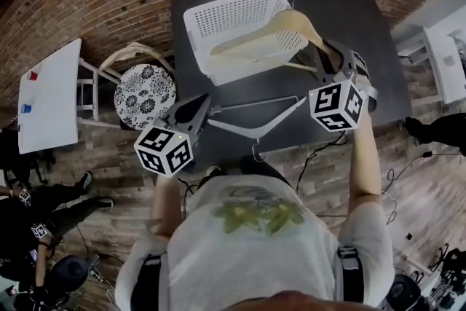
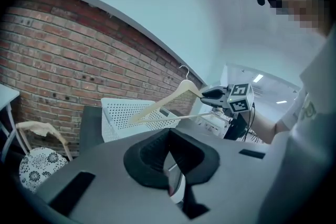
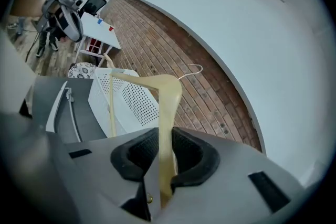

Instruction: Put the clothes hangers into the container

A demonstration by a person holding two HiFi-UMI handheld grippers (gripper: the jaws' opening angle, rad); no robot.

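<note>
1. Head view showed a dark table [image 1: 364, 47] standing against a brick wall, with a white perforated basket [image 1: 218, 18] at its far left corner.
2. The right gripper [image 1: 322, 56] reached over the right half of the table, well above the surface.
3. Right gripper view showed its jaws clamped on one arm of a wooden hanger [image 3: 168, 97], with the wood pinched flat between the two black pads.
4. That wooden hanger [image 1: 284, 29] was held in the air and tilted. Its free arm and lower bar crossed above the basket's near right rim, and its metal hook pointed toward the table's far edge. It did not appear to rest on the basket.
5. A second, pale hanger [image 1: 255, 105] lay flat along the table's near edge, with its hook hanging past that edge toward the person.
6. The left gripper [image 1: 206, 107] sat at the near left corner, its tip just beside the left end of the pale hanger.
7. Left gripper view showed the left gripper's [image 2: 168, 150] pads drawn together. A pale sliver showed low in the gap behind them. Whether the pads pinched the pale hanger could not be told.
8. Beyond those jaws, the same view showed the basket [image 2: 121, 113] with the wooden hanger [image 2: 168, 99] above it.
9. A round patterned stool [image 1: 144, 95] stood on the floor off the table's left edge.
</note>
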